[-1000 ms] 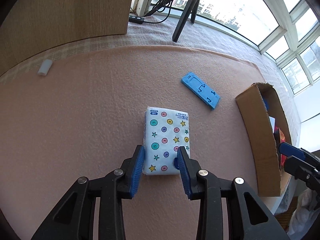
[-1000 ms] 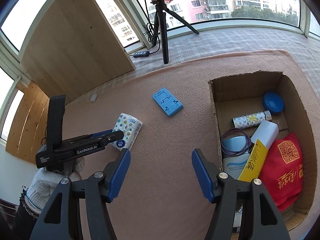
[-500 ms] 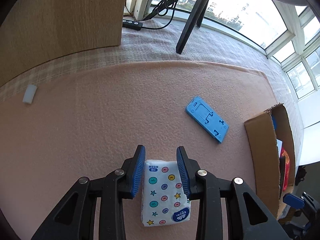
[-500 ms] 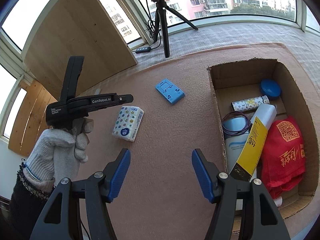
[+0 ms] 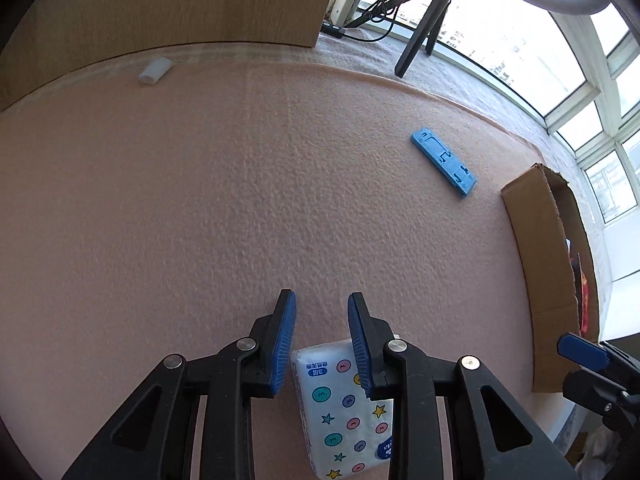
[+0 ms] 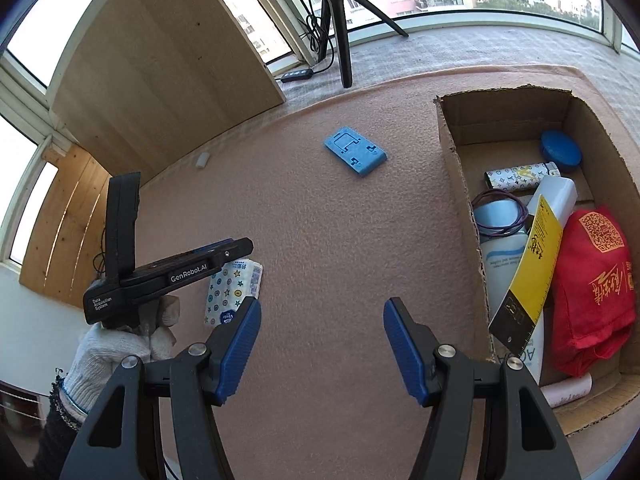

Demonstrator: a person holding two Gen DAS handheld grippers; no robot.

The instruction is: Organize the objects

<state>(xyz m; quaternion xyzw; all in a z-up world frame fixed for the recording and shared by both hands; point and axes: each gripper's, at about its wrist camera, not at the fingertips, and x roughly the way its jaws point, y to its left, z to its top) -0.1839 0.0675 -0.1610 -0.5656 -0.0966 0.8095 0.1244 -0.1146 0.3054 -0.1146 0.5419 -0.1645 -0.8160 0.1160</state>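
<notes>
A white tissue pack [image 5: 344,408] with coloured dots and stars lies on the pink mat, also in the right wrist view [image 6: 232,292]. My left gripper [image 5: 322,312] hovers over its far end, jaws open a pack's width apart, holding nothing; it shows from the side in the right wrist view [image 6: 236,246]. A blue plastic stand [image 5: 444,162] lies flat farther right, also in the right wrist view [image 6: 355,151]. My right gripper [image 6: 322,312] is wide open and empty above the mat.
An open cardboard box [image 6: 460,184] at the right holds a red cloth [image 6: 592,288], a yellow ruler, bottles and a blue lid; its side shows in the left wrist view [image 5: 544,264]. A small white piece [image 5: 155,70] lies far left. A wooden panel [image 6: 160,80] and a tripod [image 6: 340,28] stand behind.
The left gripper rose and tilted away from the tissue pack, which now sits lower in its view and partly beneath the fingers. The right gripper stayed open and shifted slightly.
</notes>
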